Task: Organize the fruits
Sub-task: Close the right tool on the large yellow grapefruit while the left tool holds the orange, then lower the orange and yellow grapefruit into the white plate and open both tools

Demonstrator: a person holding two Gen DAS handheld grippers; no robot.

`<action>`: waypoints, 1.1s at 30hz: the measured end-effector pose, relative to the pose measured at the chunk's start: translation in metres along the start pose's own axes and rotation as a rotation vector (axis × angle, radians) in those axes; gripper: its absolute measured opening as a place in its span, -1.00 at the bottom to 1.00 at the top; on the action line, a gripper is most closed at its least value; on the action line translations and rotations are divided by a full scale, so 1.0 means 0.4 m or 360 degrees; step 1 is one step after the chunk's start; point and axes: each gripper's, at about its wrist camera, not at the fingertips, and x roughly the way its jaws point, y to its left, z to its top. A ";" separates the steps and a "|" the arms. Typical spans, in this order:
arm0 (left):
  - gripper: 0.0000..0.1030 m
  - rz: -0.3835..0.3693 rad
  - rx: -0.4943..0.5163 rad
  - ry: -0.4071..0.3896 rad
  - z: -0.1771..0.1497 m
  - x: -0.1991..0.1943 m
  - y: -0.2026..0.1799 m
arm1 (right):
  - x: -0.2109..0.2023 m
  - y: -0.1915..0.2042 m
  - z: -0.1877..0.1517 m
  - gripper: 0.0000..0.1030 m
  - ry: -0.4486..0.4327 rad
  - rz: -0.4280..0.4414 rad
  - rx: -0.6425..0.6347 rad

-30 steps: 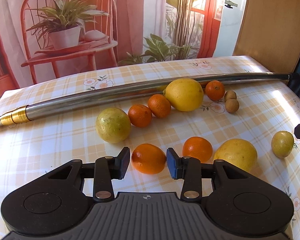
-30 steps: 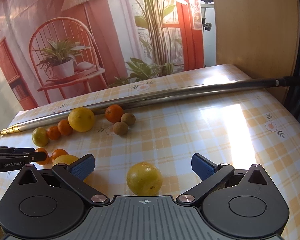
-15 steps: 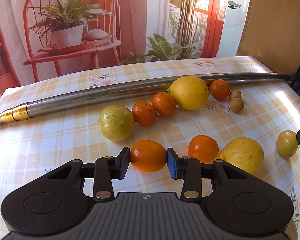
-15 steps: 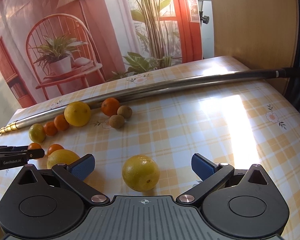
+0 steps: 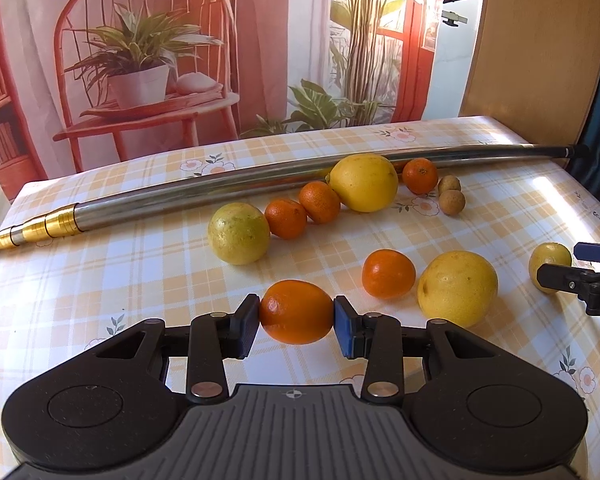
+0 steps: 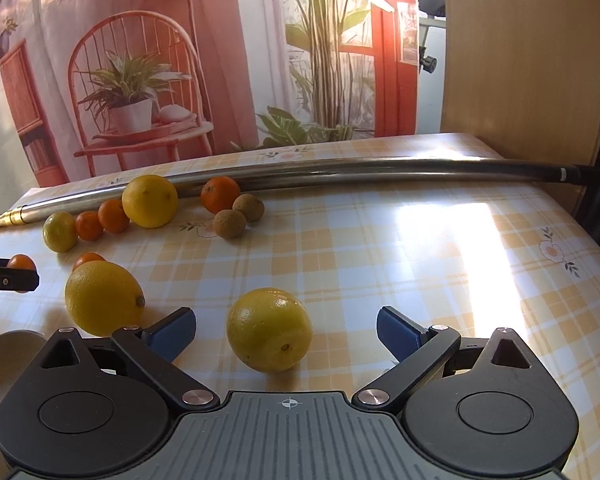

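Observation:
My left gripper (image 5: 296, 322) is shut on an orange mandarin (image 5: 296, 311), both blue pads pressed against its sides just above the checked tablecloth (image 5: 140, 280). To its right lie another mandarin (image 5: 388, 274) and a big yellow lemon (image 5: 457, 288). In the right wrist view, a small yellow-green citrus (image 6: 269, 329) sits between the wide-apart fingers of my open right gripper (image 6: 286, 330), untouched by the pads. The big lemon (image 6: 102, 297) lies to its left.
A long metal pole (image 5: 228, 192) lies across the back of the table. In front of it runs a row: a green-yellow citrus (image 5: 239, 233), two mandarins (image 5: 286, 219), a large lemon (image 5: 363, 183), a mandarin (image 5: 420, 175) and two small brown fruits (image 5: 452, 202). A wooden board (image 6: 528, 60) stands at the right.
My left gripper closed on the mandarin, which now sits clamped between the pads. The right gripper moved forward, so the small citrus is now between its open fingers.

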 end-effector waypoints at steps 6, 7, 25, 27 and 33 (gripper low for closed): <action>-0.19 0.0015 -0.0017 0.0059 -0.013 0.020 0.004 | 0.000 -0.007 -0.004 0.83 -0.0010 0.0007 0.0020; -0.19 0.0016 -0.0023 0.0063 -0.014 0.020 0.006 | -0.001 -0.007 -0.005 0.83 -0.0015 0.0005 0.0018; -0.19 -0.0064 -0.0032 -0.0071 -0.021 -0.083 -0.039 | 0.032 -0.012 -0.010 -0.17 0.0004 0.0131 0.0056; -0.19 -0.0079 -0.0036 -0.0074 -0.028 -0.091 -0.046 | 0.028 0.001 -0.011 -0.17 0.0008 0.0114 0.0000; -0.19 -0.0091 -0.0041 -0.0063 -0.058 -0.120 -0.060 | 0.001 0.020 -0.027 -0.18 0.0021 0.0094 -0.0058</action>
